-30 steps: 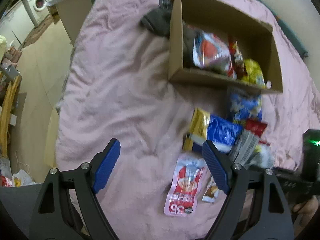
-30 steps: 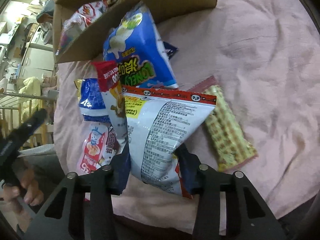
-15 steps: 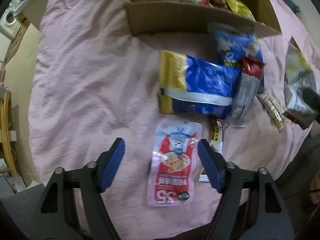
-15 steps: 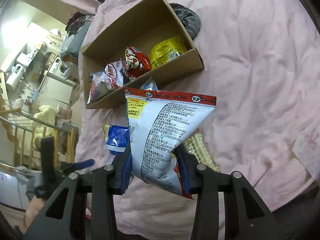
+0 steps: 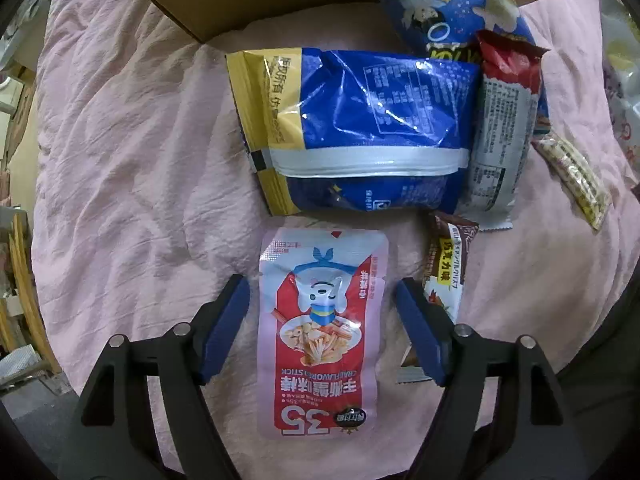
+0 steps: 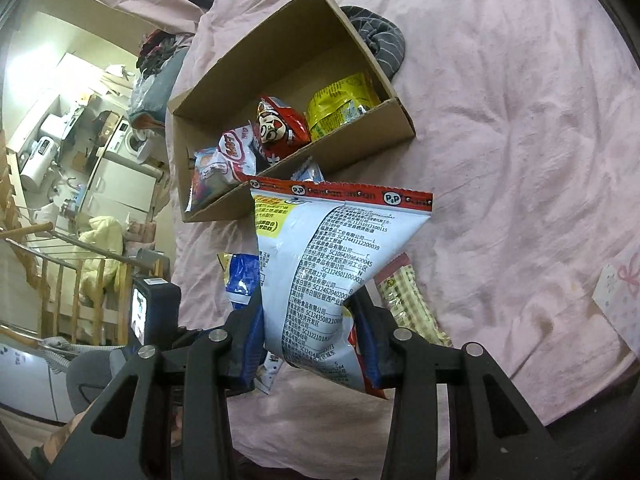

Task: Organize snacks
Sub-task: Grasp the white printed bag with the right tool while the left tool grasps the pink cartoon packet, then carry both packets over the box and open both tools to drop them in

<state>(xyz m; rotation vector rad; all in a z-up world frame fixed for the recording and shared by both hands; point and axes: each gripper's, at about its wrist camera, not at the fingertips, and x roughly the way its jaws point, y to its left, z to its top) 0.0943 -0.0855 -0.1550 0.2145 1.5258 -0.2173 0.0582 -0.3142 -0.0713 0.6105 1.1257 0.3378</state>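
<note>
Currently the left gripper (image 5: 322,312) points down over the pink crab-stick pouch (image 5: 320,336), jaws opening, pads clear of both pouch edges and gripping nothing. Risk: the pouch lies flat on the soft pink bedsheet (image 5: 120,152), so closing pads may slide over it or pinch cloth instead. The pad at 3 o'clock sits over the brown chocolate bar (image 5: 446,268) and may catch it as well.

The right gripper (image 6: 310,340) is clenched on the lower end of the white snack bag (image 6: 332,272), held in the air at 6 o'clock from the cardboard box (image 6: 340,156). Risk: the grip is low and the glossy bag may slip or swing against the box wall.

Count, left wrist view, left to right: one pink pouch, one blue-and-yellow bag (image 5: 360,128), one brown bar, one blue cartoon bag (image 5: 452,16), one grey-and-red packet (image 5: 504,128), one yellow check-patterned stick pack (image 5: 576,176). Inside the box, roughly four packets, since overlaps hide some.
</note>
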